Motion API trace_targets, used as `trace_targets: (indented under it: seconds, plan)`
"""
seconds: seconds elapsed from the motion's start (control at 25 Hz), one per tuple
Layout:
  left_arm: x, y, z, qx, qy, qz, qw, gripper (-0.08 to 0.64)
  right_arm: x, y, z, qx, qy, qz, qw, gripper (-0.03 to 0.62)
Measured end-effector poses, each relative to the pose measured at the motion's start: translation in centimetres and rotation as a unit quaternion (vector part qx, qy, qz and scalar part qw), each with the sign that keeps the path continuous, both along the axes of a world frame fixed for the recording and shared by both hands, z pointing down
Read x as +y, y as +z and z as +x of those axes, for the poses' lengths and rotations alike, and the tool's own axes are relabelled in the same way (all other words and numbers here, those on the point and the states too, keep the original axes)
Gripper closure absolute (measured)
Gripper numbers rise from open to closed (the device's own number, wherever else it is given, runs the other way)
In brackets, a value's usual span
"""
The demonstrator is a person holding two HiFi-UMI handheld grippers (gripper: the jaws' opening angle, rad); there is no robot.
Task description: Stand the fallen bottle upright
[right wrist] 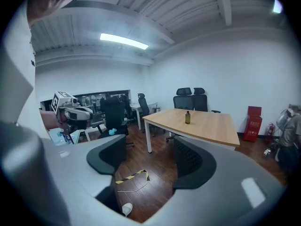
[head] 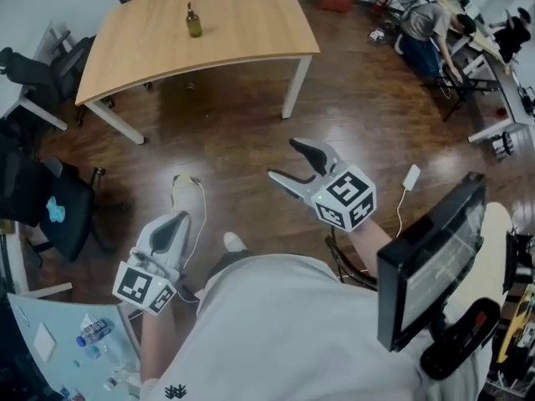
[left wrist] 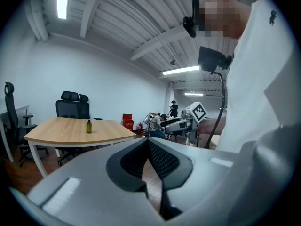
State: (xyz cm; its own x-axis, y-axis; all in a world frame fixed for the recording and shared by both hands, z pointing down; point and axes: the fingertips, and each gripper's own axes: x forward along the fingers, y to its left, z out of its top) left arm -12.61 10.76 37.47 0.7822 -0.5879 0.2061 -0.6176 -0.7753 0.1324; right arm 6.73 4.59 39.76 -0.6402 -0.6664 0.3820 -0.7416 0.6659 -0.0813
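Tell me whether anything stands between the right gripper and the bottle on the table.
Nothing visible does. The right gripper, jaws apart and empty, is over the wooden floor, well short of the table. The bottle stands upright and alone on the tabletop; only floor and the table's near edge lie between them.

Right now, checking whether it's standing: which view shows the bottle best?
Head view: the bottle is largest there, standing on the table. Both gripper views show it smaller, side-on, also upright.
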Motion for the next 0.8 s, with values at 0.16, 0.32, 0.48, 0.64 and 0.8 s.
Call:
trace_targets:
  seconds: [0.16,0.32,0.48,0.64,0.8]
  plan:
    - [3.4,0.0,3.8,0.015,0.011,0.006,0.9998,0.56,5.5,-1.3,3.0,-0.003,0.009,0.026,1.0,0.273]
    - [8.1,0.0,7.6,0.007,0.032,0.001,0.9995,0.56,10.9,-1.9,5.9,-0.004,0.011,0.031,0.999,0.275]
    - [11.4,0.3,10.6,0.003,0.043,-0.003,0.9991,0.56,14.5,-2.6,8.6,-0.006,0.014,0.039,0.999,0.281]
    - [13.6,0.1,12.5,0.005,0.045,0.001,0.999,0.56,16.9,-3.2,10.1,-0.002,0.011,0.049,0.999,0.285]
    - [14.8,0.1,13.4,0.004,0.047,0.0,0.9989,0.56,18.2,-3.9,10.7,-0.008,0.007,0.054,0.998,0.288]
